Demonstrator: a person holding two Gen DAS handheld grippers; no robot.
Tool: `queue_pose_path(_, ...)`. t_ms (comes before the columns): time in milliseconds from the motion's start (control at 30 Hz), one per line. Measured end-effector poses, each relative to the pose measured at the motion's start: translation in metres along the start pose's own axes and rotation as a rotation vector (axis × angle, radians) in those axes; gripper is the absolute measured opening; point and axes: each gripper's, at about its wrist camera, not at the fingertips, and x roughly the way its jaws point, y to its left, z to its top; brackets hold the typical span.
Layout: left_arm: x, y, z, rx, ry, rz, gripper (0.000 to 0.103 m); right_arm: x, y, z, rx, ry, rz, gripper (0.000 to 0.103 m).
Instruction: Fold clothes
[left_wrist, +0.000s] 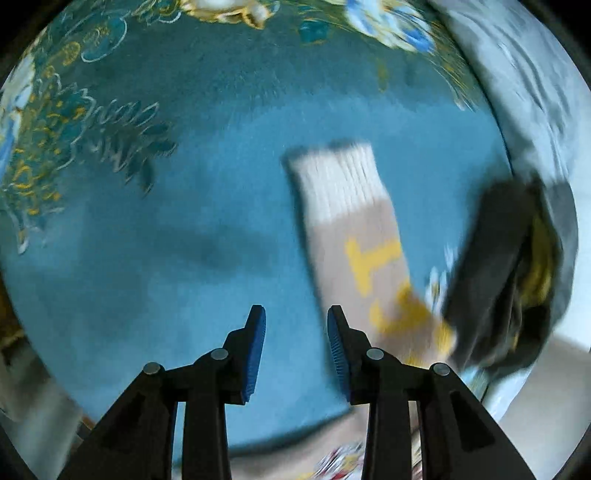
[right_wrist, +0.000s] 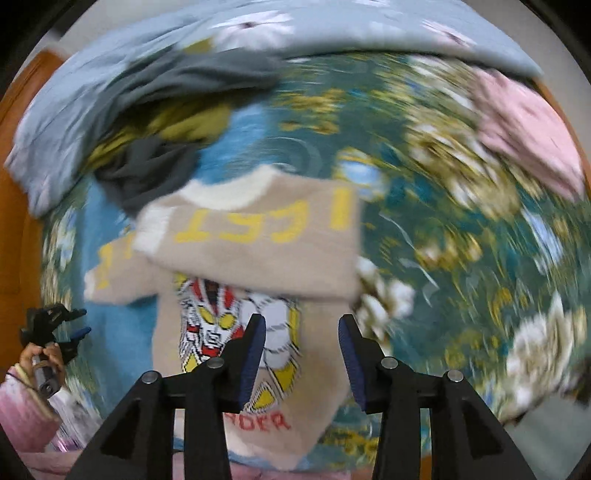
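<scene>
From the left wrist, the left gripper (left_wrist: 296, 334) is hanging open and empty above a teal floral bedspread (left_wrist: 166, 221), the beige sweater's sleeve (left_wrist: 354, 236) lying just ahead to its right beside a dark pile of clothes (left_wrist: 517, 273). A late grab risks bunching the loose sleeve.

From the right wrist, the right gripper (right_wrist: 302, 345) is likewise gaping empty over the sweater (right_wrist: 258, 258), one sleeve lying across its chest; heavy blur is hiding detail, so a snag on the pile cannot be ruled out. A pink garment (right_wrist: 528, 136) and a pale quilt (right_wrist: 332, 29) are edging the bed.
</scene>
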Motion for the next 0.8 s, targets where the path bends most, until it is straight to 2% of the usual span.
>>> queue_pose_path(233, 0.026, -0.019, 0.040, -0.009, -0.014, 0.024, 0.035, 0.002, 0.000, -0.013, 0.031, 0.055, -0.036, 0.046)
queue_pose_path(300, 0.031, -0.022, 0.042, 0.003, -0.014, 0.034, 0.027, 0.001, 0.003, -0.014, 0.033, 0.059, -0.033, 0.046)
queue_pose_path(367, 0.035, -0.026, 0.042, 0.023, -0.017, 0.047, 0.012, -0.001, 0.007, -0.015, 0.019, 0.063, -0.041, 0.046)
queue_pose_path(500, 0.028, -0.037, 0.034, 0.084, -0.053, 0.061, 0.006, -0.002, 0.009, -0.020, 0.017, 0.062, -0.040, 0.046)
queue_pose_path(600, 0.001, -0.055, 0.019, 0.173, -0.116, -0.011, 0.006, -0.002, 0.007, -0.024, 0.032, 0.059, -0.025, 0.046)
queue_pose_path(667, -0.029, -0.075, 0.000, 0.294, -0.164, -0.091, 0.005, -0.003, 0.005, -0.026, 0.043, 0.050, -0.007, 0.046)
queue_pose_path(733, -0.067, -0.102, -0.031, 0.466, -0.198, -0.203, 0.005, -0.004, 0.003, -0.027, 0.053, 0.039, 0.011, 0.046)
queue_pose_path(800, -0.095, -0.127, -0.066, 0.622, -0.212, -0.281, 0.005, -0.004, 0.001, -0.028, 0.063, 0.030, 0.035, 0.046)
